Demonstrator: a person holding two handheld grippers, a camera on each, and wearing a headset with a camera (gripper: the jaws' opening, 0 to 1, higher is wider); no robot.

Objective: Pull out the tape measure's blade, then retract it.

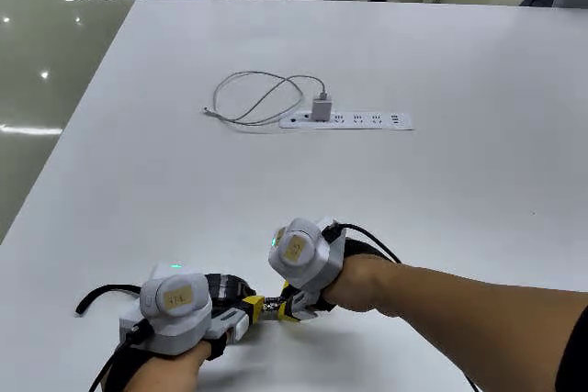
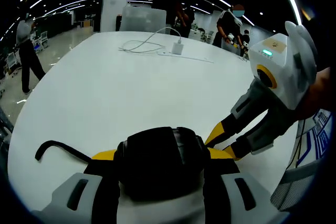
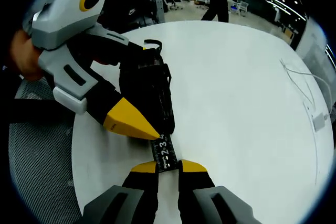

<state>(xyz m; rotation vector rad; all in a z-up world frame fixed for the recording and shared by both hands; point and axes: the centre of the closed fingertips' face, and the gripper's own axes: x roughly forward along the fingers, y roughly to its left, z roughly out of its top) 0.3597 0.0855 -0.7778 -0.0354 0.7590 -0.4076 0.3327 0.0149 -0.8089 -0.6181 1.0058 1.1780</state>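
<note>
Low in the head view, near the bottom edge of the white table (image 1: pixel 413 199), the two grippers meet tip to tip. At lower left, the left gripper (image 2: pixel 161 155) is clamped on the black case of the tape measure (image 3: pixel 149 85); its own view shows the yellow jaw tips pressed against either side of the case at bottom centre. A black wrist strap (image 2: pixel 58 148) trails from the case toward the lower left of that view and lies on the table. Just right of it in the head view, the right gripper (image 3: pixel 167 167) has its jaws closed on the blade (image 3: pixel 164 153), pinching its end at the bottom centre of the right gripper view. A short length of blade is out, with printed numerals showing between the case mouth and the jaw tips. Toward the upper centre of the head view, well apart from the grippers, lies a power strip (image 1: pixel 354 120) with a charger (image 1: pixel 321 107) plugged in and a looped white cable (image 1: pixel 257 98) beside it
</note>
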